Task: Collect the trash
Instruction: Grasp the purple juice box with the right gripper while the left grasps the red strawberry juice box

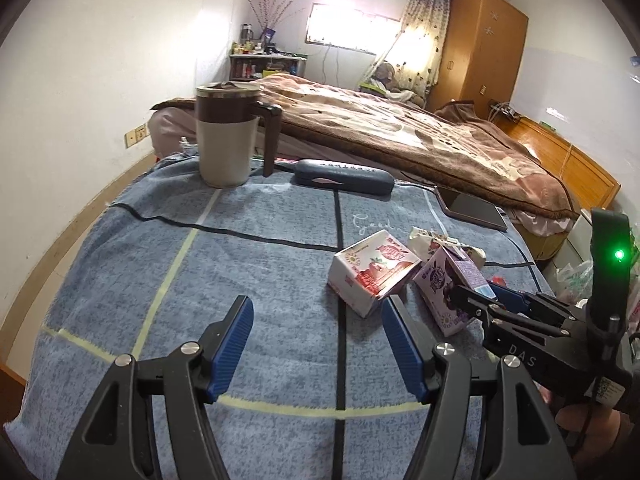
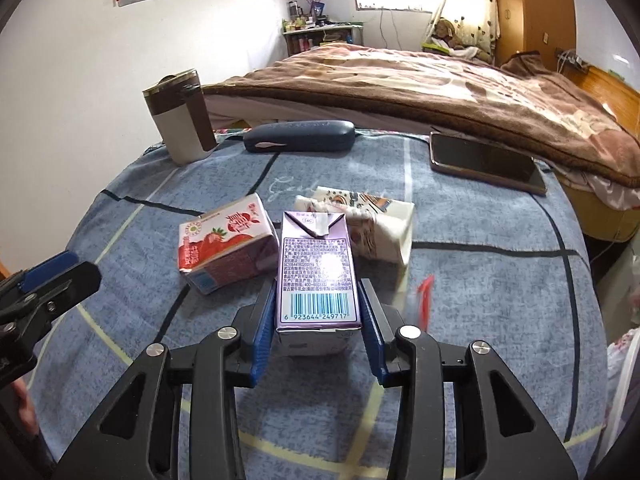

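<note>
Three drink cartons lie together on the blue cloth (image 1: pixel 180 264). A purple carton (image 2: pixel 316 268) sits between the blue pads of my right gripper (image 2: pixel 318 284), which press on both its sides. To its left lies a red strawberry carton (image 2: pixel 226 246), and behind it a crumpled white carton (image 2: pixel 380 224). In the left wrist view my left gripper (image 1: pixel 316 304) stands open over bare cloth, its right finger close to the strawberry carton (image 1: pixel 374 276). My right gripper (image 1: pixel 480 298) reaches in from the right onto the purple carton (image 1: pixel 440 280). A small red scrap (image 2: pixel 425 296) lies to the right, blurred.
At the cloth's far edge stand a brown-and-cream mug (image 1: pixel 226 136), a dark glasses case (image 1: pixel 344 176) and a phone (image 1: pixel 472 208). Beyond is a bed with a brown blanket (image 1: pixel 400 128). A white wall runs along the left. A plastic bag (image 1: pixel 572 276) hangs off the right.
</note>
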The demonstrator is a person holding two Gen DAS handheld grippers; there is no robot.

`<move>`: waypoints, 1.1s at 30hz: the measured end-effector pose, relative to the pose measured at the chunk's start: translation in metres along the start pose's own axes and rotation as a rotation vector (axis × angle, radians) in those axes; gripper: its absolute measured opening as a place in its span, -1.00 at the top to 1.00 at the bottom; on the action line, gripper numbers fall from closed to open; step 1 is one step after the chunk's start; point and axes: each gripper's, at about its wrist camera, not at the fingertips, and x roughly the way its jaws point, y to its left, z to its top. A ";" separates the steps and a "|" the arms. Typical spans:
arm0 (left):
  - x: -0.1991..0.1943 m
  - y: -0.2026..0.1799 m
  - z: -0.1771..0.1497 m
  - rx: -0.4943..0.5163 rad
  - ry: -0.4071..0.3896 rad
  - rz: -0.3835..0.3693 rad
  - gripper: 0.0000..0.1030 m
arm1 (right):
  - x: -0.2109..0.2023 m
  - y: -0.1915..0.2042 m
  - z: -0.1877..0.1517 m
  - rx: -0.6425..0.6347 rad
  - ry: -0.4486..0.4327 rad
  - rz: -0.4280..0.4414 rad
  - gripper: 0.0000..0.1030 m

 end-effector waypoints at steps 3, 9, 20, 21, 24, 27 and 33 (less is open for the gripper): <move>0.008 -0.007 0.004 0.026 0.013 -0.020 -0.37 | -0.003 -0.003 -0.001 -0.001 -0.006 -0.016 0.20; 0.023 -0.023 0.014 0.076 0.021 -0.066 -0.43 | -0.010 -0.015 -0.007 0.011 -0.006 -0.020 0.20; 0.065 -0.041 0.032 0.219 0.084 -0.086 -0.56 | -0.017 -0.026 -0.015 0.037 -0.014 -0.004 0.20; 0.070 -0.040 0.034 0.219 0.096 -0.078 -0.56 | -0.016 -0.026 -0.015 0.034 -0.014 -0.005 0.20; 0.079 -0.039 0.037 0.223 0.110 -0.106 -0.57 | -0.016 -0.026 -0.015 0.025 -0.015 -0.006 0.20; 0.087 -0.037 0.036 0.192 0.144 -0.167 -0.57 | -0.018 -0.029 -0.016 0.024 -0.018 -0.007 0.20; 0.094 -0.047 0.030 0.231 0.173 -0.182 -0.57 | -0.021 -0.037 -0.018 0.046 -0.021 -0.014 0.20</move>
